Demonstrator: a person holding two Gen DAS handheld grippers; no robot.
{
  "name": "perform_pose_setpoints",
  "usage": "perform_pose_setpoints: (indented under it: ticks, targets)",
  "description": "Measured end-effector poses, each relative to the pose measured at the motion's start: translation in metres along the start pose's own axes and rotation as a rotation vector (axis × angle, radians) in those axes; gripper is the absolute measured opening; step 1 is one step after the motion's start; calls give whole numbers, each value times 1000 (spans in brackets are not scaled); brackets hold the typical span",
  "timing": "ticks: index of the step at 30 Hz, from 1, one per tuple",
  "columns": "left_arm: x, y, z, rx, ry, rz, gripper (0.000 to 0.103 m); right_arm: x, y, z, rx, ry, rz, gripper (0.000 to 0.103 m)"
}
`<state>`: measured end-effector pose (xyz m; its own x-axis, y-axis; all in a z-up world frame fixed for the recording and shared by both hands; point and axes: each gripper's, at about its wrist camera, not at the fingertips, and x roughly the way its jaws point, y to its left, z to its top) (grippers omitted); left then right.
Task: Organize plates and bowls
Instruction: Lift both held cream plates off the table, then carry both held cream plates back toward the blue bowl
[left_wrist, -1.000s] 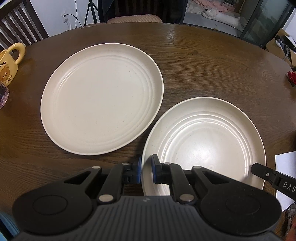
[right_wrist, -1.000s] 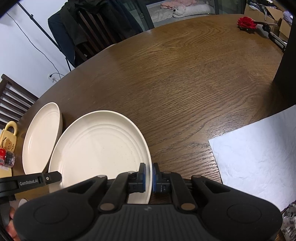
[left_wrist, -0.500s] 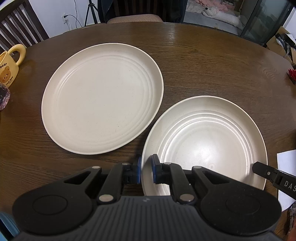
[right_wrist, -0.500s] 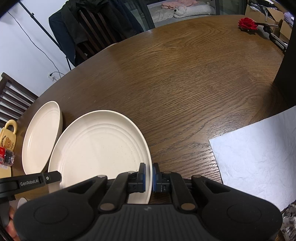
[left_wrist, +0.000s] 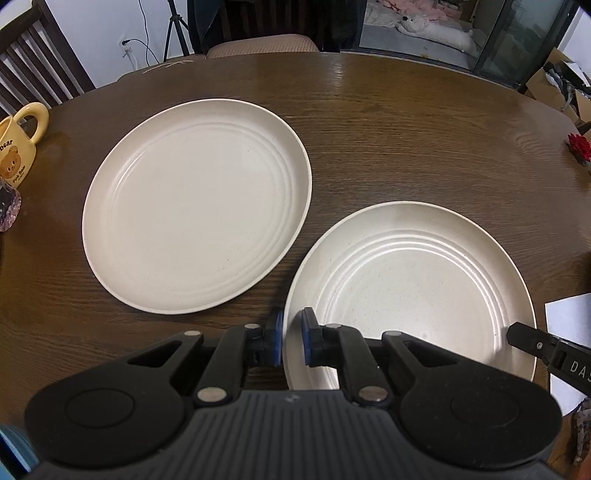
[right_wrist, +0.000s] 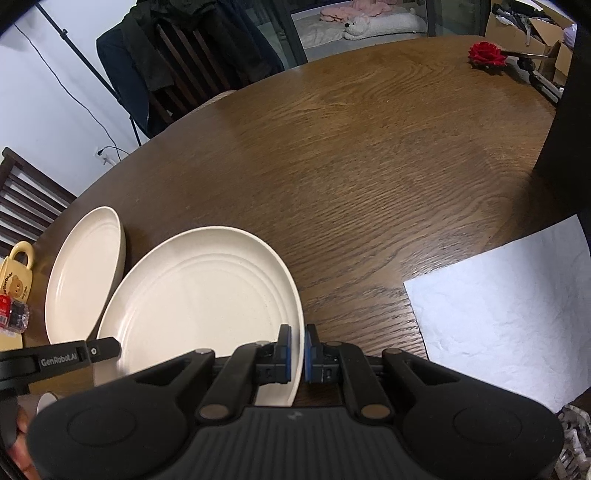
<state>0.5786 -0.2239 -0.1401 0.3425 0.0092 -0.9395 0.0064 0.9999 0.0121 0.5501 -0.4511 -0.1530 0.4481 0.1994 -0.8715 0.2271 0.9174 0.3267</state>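
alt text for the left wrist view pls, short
The left tool is clamped on the left rim of a cream plate on a dark wooden table. A second cream plate lies apart to its left, and a yellow bear mug stands at the far left edge.

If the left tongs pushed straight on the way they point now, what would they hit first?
The near plate itself: the left tongs are already shut on its rim, so pushing on would drive that plate ahead, probably down onto the table. The far plate lies off to the left, apart from this line.
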Motion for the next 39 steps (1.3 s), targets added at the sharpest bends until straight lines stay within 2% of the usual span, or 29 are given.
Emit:
perform_pose_setpoints:
  ticks: [17,39]
  targets:
    - [-5,0,-2,5,-15,-6,10,-9,3,-4,-7,-22,-6,6]
    - [-46,6,-8,-2,-72,-23,10,-50,15,-5,-36,-90,1,6]
